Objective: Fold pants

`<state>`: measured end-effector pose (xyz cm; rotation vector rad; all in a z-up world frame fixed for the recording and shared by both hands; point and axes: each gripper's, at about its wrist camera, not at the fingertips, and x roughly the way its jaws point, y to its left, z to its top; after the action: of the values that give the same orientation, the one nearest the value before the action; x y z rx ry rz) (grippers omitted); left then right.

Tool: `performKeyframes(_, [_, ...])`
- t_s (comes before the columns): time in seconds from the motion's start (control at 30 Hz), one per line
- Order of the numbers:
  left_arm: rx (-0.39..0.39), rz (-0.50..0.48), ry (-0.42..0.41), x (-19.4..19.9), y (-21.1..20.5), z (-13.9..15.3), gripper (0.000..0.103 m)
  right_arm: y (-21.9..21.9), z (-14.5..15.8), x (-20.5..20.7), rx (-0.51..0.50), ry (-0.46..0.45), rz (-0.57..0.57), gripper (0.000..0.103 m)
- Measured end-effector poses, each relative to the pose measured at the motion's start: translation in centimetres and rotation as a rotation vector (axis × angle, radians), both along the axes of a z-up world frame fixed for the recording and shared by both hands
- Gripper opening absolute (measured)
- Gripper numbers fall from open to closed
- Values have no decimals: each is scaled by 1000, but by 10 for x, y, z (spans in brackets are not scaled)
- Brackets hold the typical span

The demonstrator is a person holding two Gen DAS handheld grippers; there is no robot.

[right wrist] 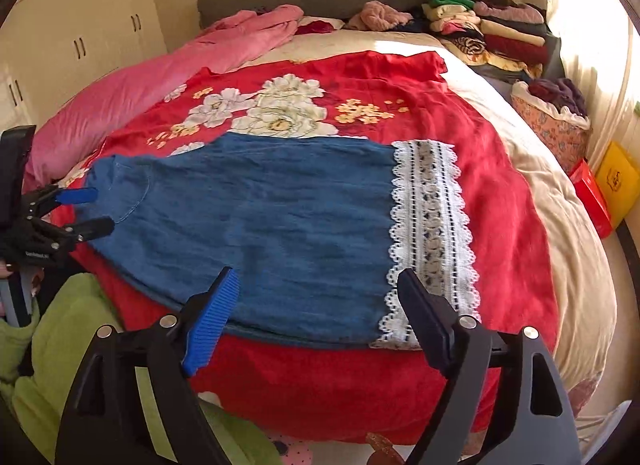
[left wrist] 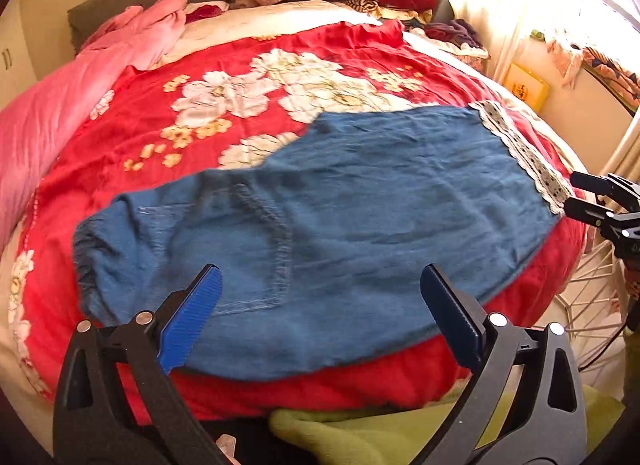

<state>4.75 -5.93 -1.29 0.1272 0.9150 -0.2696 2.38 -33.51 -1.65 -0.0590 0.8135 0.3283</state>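
Note:
Blue denim pants (left wrist: 340, 217) lie flat across a red floral blanket (left wrist: 224, 61), folded lengthwise, waistband to the left, white lace cuff (left wrist: 520, 149) to the right. They also show in the right wrist view (right wrist: 272, 225), lace cuff (right wrist: 432, 233) on the right. My left gripper (left wrist: 320, 285) is open and empty, just above the pants' near edge by the pocket seam. My right gripper (right wrist: 320, 289) is open and empty above the near edge, close to the lace cuff. Each gripper shows in the other's view: right gripper (left wrist: 576, 193), left gripper (right wrist: 98, 211).
A pink quilt (right wrist: 160, 73) lies along the bed's left side. Stacks of folded clothes (right wrist: 492, 25) sit at the head, right. A fabric basket (right wrist: 556, 117) and yellow and red boxes (right wrist: 612, 181) stand at the right. A green cloth (left wrist: 400, 433) lies below the near edge.

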Motion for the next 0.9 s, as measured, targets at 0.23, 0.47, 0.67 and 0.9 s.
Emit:
performKeyframes(0.23, [39,-43,82,-3,-22,-31,93,8,-8,0,17,31,21,81])
performKeyframes(0.47, [65,-36,139,1,-22,-50,93,0,-36,12,2,149,-18,81])
performKeyframes(0.67, [59,-43,143,1,-21,-51,93,-10,-47,15,66,203,-39,81])
performKeyframes(0.9, [29,-40,123,-5,-17,-39,93,-6,-30,8,67,167,-30,81])
